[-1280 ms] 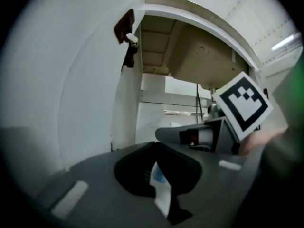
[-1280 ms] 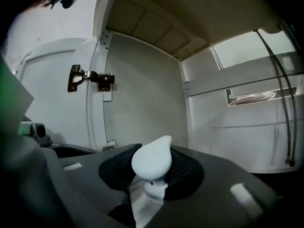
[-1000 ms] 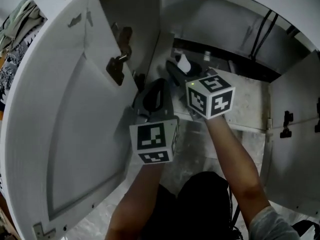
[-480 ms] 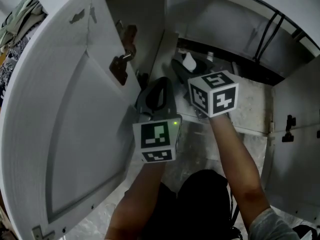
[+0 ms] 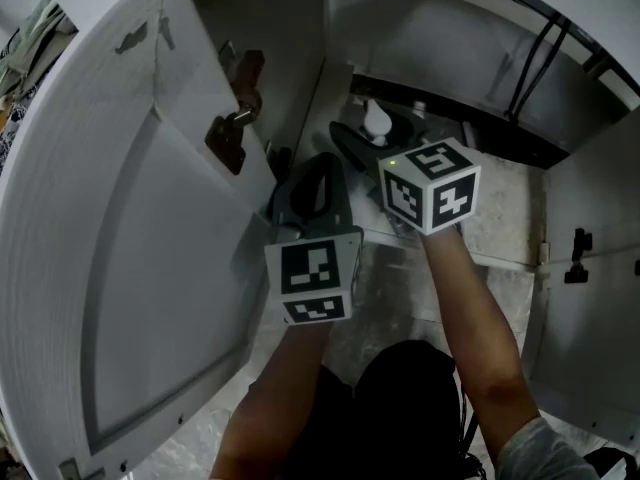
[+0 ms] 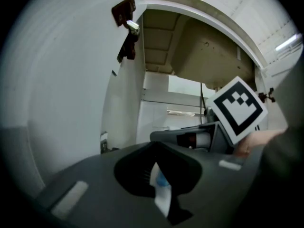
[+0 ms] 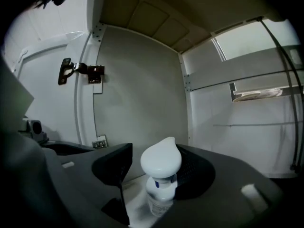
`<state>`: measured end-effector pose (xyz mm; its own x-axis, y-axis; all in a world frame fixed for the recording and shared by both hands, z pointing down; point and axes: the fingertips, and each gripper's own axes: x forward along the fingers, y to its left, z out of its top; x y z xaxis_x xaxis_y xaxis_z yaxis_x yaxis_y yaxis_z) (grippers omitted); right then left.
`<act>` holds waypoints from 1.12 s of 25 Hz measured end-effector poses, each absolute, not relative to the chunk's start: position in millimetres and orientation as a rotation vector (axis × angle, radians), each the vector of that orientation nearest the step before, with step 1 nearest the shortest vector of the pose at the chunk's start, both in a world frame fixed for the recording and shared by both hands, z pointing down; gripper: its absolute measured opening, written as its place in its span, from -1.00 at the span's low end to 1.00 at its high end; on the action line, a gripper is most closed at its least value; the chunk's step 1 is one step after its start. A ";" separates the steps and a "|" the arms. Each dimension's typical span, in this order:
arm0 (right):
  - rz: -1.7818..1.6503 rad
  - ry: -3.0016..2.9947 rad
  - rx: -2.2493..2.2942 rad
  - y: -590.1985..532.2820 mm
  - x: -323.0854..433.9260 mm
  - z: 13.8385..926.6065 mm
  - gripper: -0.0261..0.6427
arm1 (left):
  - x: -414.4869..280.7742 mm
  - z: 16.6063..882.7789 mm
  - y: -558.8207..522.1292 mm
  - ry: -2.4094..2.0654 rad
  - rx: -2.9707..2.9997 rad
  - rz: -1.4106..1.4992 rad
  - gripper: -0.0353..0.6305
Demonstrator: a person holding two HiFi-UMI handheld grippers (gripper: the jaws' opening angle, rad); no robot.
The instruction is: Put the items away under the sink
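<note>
Since the moment before, our right gripper [image 7: 157, 156] had been opening its jaws. They now stood apart, with the white-capped bottle [image 5: 376, 121] upright between them on the cabinet floor [image 5: 500, 218]. Both hands otherwise stayed put. Our left gripper [image 6: 154, 165] pinched a thin white-and-blue item [image 6: 162, 196] we could not identify. The open left door [image 5: 120, 248] crowded that side, and the floor lay freer rightward. Farther back, thin black hoses [image 5: 525, 63] were cut off above.

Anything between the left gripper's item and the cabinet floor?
Partly: the right gripper, jaws just opening around the bottle, sits ahead-right of the left gripper and its white item. The cabinet floor farther right looks bare.
</note>
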<state>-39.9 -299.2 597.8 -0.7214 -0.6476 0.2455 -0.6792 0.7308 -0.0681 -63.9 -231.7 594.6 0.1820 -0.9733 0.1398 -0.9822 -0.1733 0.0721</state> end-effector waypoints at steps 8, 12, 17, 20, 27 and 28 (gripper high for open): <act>0.180 -2.764 1.080 -302.0 -38.9 595.3 -0.09 | -64.4 587.1 -231.5 -1.968 2.321 0.063 -0.86; 0.194 -2.795 1.091 -302.3 -36.3 594.1 -0.06 | -63.0 587.6 -232.2 -1.975 2.328 0.076 -0.86; 0.186 -2.764 1.119 -305.4 -36.4 596.1 0.03 | -62.4 590.2 -233.0 -1.970 2.325 0.091 -0.86; 0.216 -2.778 1.128 -307.4 -34.6 596.2 0.14 | -61.9 589.8 -233.4 -1.969 2.326 0.086 -0.86; 0.149 -2.753 1.124 -306.6 -38.3 598.4 0.21 | -62.0 589.5 -233.2 -1.962 2.326 0.080 -0.86; 0.138 -2.744 1.124 -306.5 -38.3 598.9 0.21 | -62.1 589.4 -233.3 -1.962 2.327 0.080 -0.86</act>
<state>-38.3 -306.5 598.9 -0.7006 -0.6866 0.1941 -0.7027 0.7112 -0.0203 -62.1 -233.3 589.4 0.1698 -0.9802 0.1022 -0.9852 -0.1665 0.0403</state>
